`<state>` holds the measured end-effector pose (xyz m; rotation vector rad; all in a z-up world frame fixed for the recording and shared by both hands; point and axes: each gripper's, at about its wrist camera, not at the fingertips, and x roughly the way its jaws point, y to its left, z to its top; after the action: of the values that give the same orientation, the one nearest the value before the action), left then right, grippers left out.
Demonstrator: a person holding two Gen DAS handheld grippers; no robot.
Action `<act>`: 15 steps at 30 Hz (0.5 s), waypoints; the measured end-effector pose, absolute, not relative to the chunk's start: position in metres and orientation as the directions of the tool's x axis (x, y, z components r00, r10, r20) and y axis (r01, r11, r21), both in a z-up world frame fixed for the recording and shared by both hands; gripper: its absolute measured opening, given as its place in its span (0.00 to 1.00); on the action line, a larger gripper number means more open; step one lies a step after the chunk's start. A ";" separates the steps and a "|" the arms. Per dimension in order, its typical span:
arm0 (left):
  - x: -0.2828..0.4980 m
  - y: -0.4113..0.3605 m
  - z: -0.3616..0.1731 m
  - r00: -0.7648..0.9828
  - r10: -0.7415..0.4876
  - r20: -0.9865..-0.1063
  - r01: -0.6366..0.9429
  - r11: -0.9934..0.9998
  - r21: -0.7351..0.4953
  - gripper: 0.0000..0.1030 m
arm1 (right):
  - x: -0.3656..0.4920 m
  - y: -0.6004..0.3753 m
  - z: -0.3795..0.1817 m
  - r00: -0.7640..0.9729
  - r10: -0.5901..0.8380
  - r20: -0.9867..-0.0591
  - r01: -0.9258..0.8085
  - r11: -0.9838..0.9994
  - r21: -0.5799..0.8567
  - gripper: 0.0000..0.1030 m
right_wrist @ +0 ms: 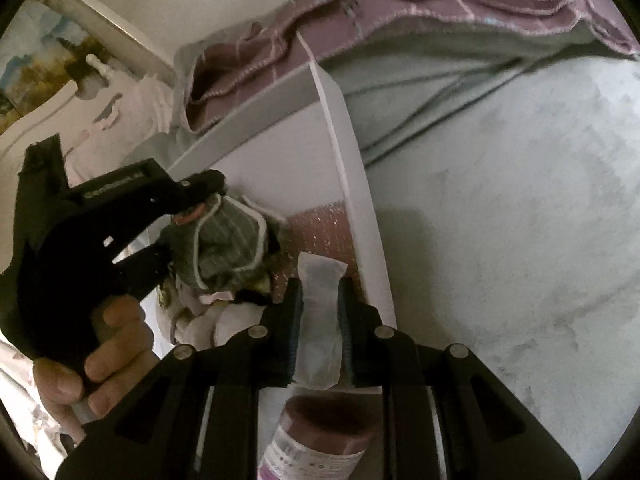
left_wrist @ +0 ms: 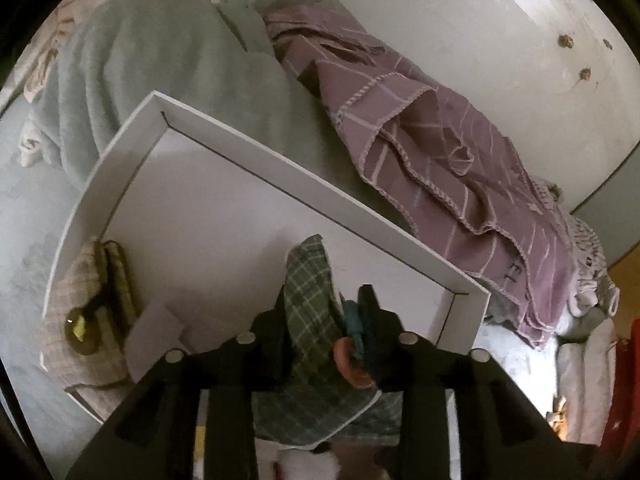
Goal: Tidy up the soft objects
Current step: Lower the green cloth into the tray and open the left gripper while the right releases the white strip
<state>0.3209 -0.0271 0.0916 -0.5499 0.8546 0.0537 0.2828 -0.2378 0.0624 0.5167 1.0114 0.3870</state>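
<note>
Claws both low over the white box (left_wrist: 248, 184) on the bed. Left claw (left_wrist: 320, 320) has the green plaid cloth (left_wrist: 310, 300) between its jaws; whether the pads are biting I cannot tell, since the jaws are only partly apart and the cloth bunches and hides them. In the right wrist view that same cloth (right_wrist: 228, 244) hangs in a crumpled ball off the left claw (right_wrist: 192, 216), held above the box floor, with the person's hand (right_wrist: 92, 360) on the grip. Right claw (right_wrist: 320, 320) is closed on a thin pale sachet (right_wrist: 320, 320), upright between the pads.

Handling, as a judgement: the cloth is light and limp, will sag and unfold, not fragile; best taken at a folded bunch or the stitched hem, not a single loose corner. The sachet looks flimsy and slick, so pinch it mid-body.

Left view only: a beige checked cloth (left_wrist: 92, 304) with a yellowish round object at the box's near-left corner, plus the mauve striped blanket (left_wrist: 440, 152) and pale green blanket (left_wrist: 160, 72) beyond the claw. Right view only: a pink bubbly sheet (right_wrist: 324, 232) ahead of the right claw and a maroon-capped bottle (right_wrist: 316, 432) beneath it.
</note>
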 end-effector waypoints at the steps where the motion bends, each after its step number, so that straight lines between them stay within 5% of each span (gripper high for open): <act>1: 0.319 -0.025 0.093 0.667 -0.175 -0.725 -0.255 0.860 -0.443 0.39 | 0.283 -0.239 0.062 0.486 0.548 -0.681 -0.072 0.802 0.593 0.20; 7: 0.299 -0.026 0.118 0.718 -0.157 -0.678 -0.173 0.903 -0.392 0.55 | 0.277 -0.251 0.066 0.539 0.566 -0.624 -0.046 0.760 0.648 0.32; 11: 0.267 -0.028 0.128 0.749 -0.092 -0.657 -0.177 0.927 -0.331 0.55 | 0.265 -0.249 0.076 0.572 0.574 -0.585 -0.086 0.752 0.654 0.65; 15: 0.225 -0.028 0.129 0.760 -0.055 -0.647 -0.138 0.960 -0.244 0.55 | 0.255 -0.238 0.088 0.567 0.509 -0.647 -0.096 0.821 0.562 0.67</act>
<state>0.2252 -0.0277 0.1286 -0.2862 0.7082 0.0461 0.2552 -0.2375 0.0877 0.5059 0.9054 0.3738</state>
